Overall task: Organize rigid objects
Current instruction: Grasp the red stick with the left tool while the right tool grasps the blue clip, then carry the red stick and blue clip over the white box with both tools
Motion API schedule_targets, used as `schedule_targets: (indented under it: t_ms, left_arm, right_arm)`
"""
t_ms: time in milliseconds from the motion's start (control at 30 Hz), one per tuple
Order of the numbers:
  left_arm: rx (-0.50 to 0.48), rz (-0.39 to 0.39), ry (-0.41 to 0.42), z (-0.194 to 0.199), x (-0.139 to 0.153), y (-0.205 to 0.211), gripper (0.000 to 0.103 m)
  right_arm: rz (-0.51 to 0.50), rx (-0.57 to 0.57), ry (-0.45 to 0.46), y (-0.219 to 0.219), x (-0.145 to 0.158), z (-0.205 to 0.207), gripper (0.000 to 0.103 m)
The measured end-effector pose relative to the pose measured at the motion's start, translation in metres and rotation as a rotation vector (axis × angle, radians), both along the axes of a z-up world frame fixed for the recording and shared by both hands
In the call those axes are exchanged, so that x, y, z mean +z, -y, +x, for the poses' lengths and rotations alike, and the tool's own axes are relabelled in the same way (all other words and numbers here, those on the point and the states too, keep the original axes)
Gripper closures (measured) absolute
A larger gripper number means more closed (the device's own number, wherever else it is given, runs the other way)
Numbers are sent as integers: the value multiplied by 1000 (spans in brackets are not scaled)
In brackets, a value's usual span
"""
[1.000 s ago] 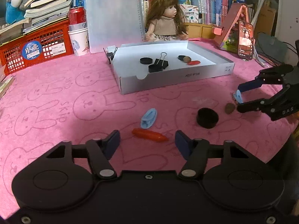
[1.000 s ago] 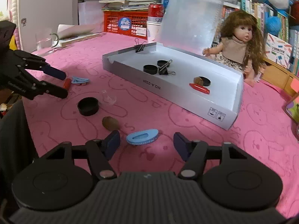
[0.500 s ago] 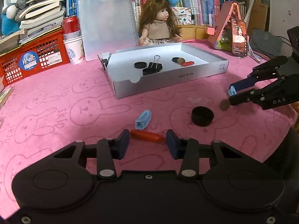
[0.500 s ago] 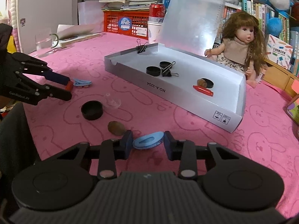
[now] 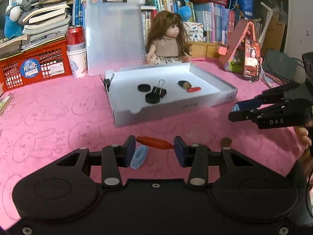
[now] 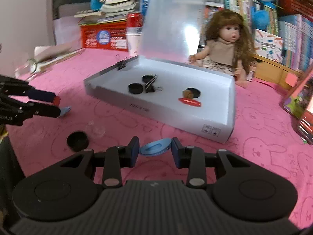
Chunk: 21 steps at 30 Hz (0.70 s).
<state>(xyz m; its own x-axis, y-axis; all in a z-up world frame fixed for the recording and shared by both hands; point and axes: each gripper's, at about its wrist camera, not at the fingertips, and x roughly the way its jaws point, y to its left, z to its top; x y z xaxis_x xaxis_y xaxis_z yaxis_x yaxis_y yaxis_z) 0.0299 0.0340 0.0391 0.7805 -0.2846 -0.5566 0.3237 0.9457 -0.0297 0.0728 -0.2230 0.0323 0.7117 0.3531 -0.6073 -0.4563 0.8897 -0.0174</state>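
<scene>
My left gripper (image 5: 154,146) is shut on a red hair clip (image 5: 154,143) and holds it above the pink cloth. My right gripper (image 6: 155,149) is shut on a blue hair clip (image 6: 155,148), also lifted. A second blue clip (image 5: 139,156) lies on the cloth under the left gripper. The white box (image 5: 195,103) holds black caps (image 5: 144,87), a binder clip (image 5: 159,91), a brown nut (image 5: 187,86) and a red clip (image 5: 193,89). A black cap (image 6: 77,141), a clear cap (image 6: 95,130) and a brown nut (image 5: 226,142) lie loose on the cloth.
A doll (image 5: 166,41) sits behind the box, with a translucent clipboard (image 5: 113,35) propped beside it. A red crate (image 5: 33,66), a can in paper cups (image 5: 76,58), books and a phone stand (image 5: 251,58) line the back.
Both grippers closed on their clips and lifted them off the cloth. Both have moved up and toward the white box.
</scene>
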Motion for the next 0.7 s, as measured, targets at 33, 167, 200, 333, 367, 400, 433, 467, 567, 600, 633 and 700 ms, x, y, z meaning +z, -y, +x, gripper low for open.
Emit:
schedule_targets:
  t_ms: [33,167,200,333,367,400,433,467,567,600,633,700]
  left_arm:
    - [2,-4,4,2,2,1,62]
    - [10,-26,9,14,9,7,62]
    - [10,-27,13,17,11,8,62]
    - [16,-40,32,32,19,14,62]
    - [17,-48,30,37,22,15,62]
    - [18,-55,28,41,23,17,62]
    - [21,-60,23,46,25,18,62]
    - [26,-61,16,51,25,20,62]
    - [47,-66,-4,67,25,24,62]
    - [57,-71,-9,73,25,26,62]
    - [63,-76,-15,79,24,28,62]
    - [73,-85,-30,89,22,31,62]
  right_arm:
    - [2,-13,1,0,1,1,63]
    - [22,-65,-2,2,6,8,63]
    - [23,-76,1,2,7,10,63]
    - [57,-118,-6,3,14,18,63]
    - [63,-132,-6,3,16,21,63]
    - [65,-142,-3,3,18,22,63]
    - [66,-154,-1,3,20,25,63]
    - [70,-169,-2,3,21,28,63]
    - [95,-203,-12,4,23,38,63]
    - [97,-213,-11,4,23,41,63]
    - [99,-224,-11,4,23,45,63]
    - [110,-241,-11,4,21,51,62]
